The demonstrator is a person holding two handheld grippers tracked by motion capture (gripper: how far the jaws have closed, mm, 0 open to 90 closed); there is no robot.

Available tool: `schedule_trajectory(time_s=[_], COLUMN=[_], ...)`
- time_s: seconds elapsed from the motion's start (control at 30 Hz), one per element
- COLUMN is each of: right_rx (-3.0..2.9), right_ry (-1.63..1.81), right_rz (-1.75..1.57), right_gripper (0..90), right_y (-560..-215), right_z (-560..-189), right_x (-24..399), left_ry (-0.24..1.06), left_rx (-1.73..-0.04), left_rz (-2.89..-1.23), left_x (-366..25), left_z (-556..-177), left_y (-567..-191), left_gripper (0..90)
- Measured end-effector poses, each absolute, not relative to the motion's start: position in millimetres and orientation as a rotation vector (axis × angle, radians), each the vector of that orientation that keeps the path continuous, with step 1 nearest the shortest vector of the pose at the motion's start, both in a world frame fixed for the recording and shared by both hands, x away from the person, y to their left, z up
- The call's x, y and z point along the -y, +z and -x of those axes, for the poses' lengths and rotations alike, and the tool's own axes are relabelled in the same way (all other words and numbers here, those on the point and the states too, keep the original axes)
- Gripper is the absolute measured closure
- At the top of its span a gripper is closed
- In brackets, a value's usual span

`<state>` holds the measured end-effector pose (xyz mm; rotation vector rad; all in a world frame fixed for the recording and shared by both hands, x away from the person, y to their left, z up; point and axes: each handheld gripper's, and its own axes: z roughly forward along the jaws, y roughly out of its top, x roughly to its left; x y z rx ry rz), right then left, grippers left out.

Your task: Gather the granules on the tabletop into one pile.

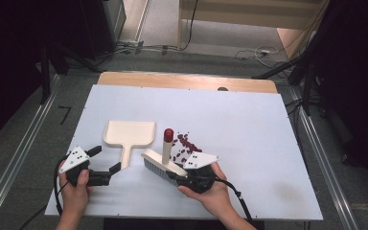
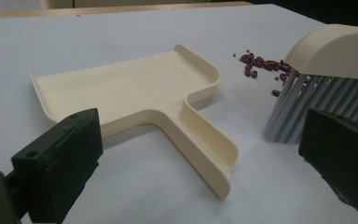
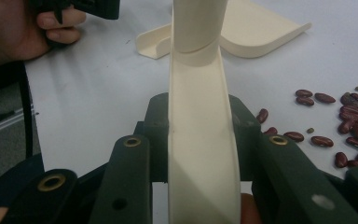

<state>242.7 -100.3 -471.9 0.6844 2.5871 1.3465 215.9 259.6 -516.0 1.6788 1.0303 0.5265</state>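
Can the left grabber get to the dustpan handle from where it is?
Probably yes. The left gripper is open, and the dustpan handle lies just ahead of its jaws with bare table between. The brush stands off to the side, not in the way.

Covers most of the wooden board: a white surface point(image 1: 249, 134), flat and matte, with only a strip of bare wood point(image 1: 187, 80) left showing along the far edge. Carries a small dark mark point(image 1: 223, 89) on that strip, perhaps a hole or a knot, too small to tell. Flanked by metal rails point(image 1: 21, 153) set in the grey floor point(image 1: 28, 124) on both sides. Beyond the far edge, loose cables point(image 1: 263, 51) on the floor, near pale wooden furniture point(image 1: 249, 14). Dark stand legs point(image 1: 45, 72) at the left.
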Motion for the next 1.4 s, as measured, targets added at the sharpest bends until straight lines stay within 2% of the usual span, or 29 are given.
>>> schedule_trajectory(time_s=[0.97, 1.4], right_rx=[-2.465, -2.424], right_ry=[1.336, 1.330], right_rz=[-0.878, -0.908], right_gripper=[65.0, 65.0], right_y=[-476.3, -470.2], right_z=[-290.9, -294.6], right_x=[149.7, 160.5], left_ry=[0.527, 0.530], left_rx=[-1.031, -1.029], left_rz=[-1.687, -1.686], left_x=[-258.7, -258.1], left_z=[-216.2, -216.5], left_y=[-516.1, -516.3], left_gripper=[0.0, 0.0])
